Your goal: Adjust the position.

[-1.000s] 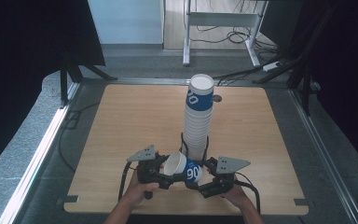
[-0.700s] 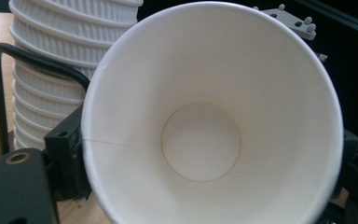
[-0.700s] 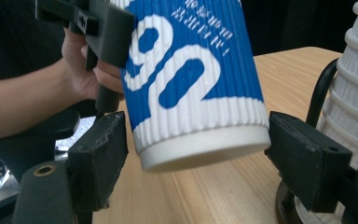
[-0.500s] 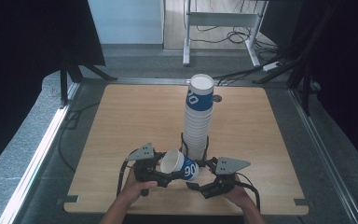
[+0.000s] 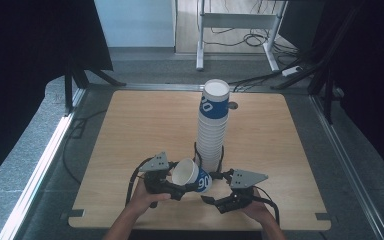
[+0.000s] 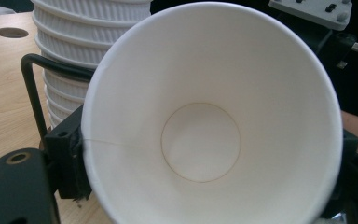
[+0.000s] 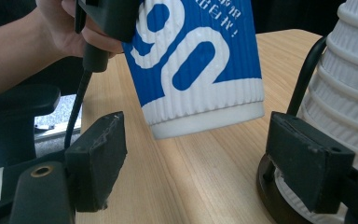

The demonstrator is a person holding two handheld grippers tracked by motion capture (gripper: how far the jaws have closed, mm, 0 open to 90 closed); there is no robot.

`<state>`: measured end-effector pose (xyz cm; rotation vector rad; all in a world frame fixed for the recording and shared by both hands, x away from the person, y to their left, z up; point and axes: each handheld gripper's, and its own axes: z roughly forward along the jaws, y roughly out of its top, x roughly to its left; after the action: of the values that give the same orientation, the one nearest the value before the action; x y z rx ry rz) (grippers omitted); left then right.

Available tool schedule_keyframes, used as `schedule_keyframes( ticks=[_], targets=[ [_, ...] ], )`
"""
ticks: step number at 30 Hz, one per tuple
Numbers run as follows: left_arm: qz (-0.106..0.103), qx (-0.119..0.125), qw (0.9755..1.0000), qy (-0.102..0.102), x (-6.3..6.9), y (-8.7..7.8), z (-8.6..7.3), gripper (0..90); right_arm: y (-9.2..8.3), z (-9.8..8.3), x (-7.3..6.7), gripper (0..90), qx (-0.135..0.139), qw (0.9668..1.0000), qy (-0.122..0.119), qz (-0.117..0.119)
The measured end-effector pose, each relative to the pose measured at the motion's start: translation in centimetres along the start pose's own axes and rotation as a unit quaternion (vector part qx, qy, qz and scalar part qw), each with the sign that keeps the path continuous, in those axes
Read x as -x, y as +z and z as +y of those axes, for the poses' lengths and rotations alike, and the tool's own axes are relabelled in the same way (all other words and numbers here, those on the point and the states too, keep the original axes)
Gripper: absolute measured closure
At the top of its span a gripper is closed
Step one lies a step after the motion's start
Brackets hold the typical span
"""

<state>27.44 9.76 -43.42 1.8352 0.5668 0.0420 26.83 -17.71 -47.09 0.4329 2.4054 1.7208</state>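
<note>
While the left tool (image 5: 180, 187) grips it, the cup (image 5: 194, 175) lies tilted.

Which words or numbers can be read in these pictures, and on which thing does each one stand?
"90": big white figures on the blue band of the tilted paper cup.
Small white characters above them on that cup: too small to read.
"0", partly cut off: on the blue top cup of the cup stack.
</note>
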Motion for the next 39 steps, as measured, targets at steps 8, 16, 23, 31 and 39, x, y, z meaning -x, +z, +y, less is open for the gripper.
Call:
schedule_keyframes(
  ticks=[8, 16, 23, 31, 39],
  targets=[
    [0.010, -0.011, 0.9999, 0.008, 0.1, 0.2, 0.1, 15.8, -0.2, -0.1, 0.0, 20.5, -0.005, 1.0000, 0.002, -0.005],
    [0.019, -0.031, 0.9991, 0.024, 0.2, 0.3, 0.8, 15.8, -0.2, 0.0, -0.1, 19.8, -0.010, 0.9998, -0.003, -0.014],
    [0.026, -0.048, 0.9976, 0.042, 0.7, 0.6, 1.7, 15.8, -0.1, 0.2, -0.3, 19.7, -0.014, 0.9996, -0.013, -0.022],
    [0.030, -0.063, 0.9960, 0.055, 1.0, 1.0, 2.3, 15.8, -0.7, 0.5, -0.3, 19.7, -0.004, 0.9995, -0.016, -0.029],
    [0.038, -0.081, 0.9936, 0.069, 1.1, 1.2, 2.9, 15.8, -1.1, 0.8, -0.4, 19.5, -0.003, 0.9991, -0.022, -0.037]
  ],
)
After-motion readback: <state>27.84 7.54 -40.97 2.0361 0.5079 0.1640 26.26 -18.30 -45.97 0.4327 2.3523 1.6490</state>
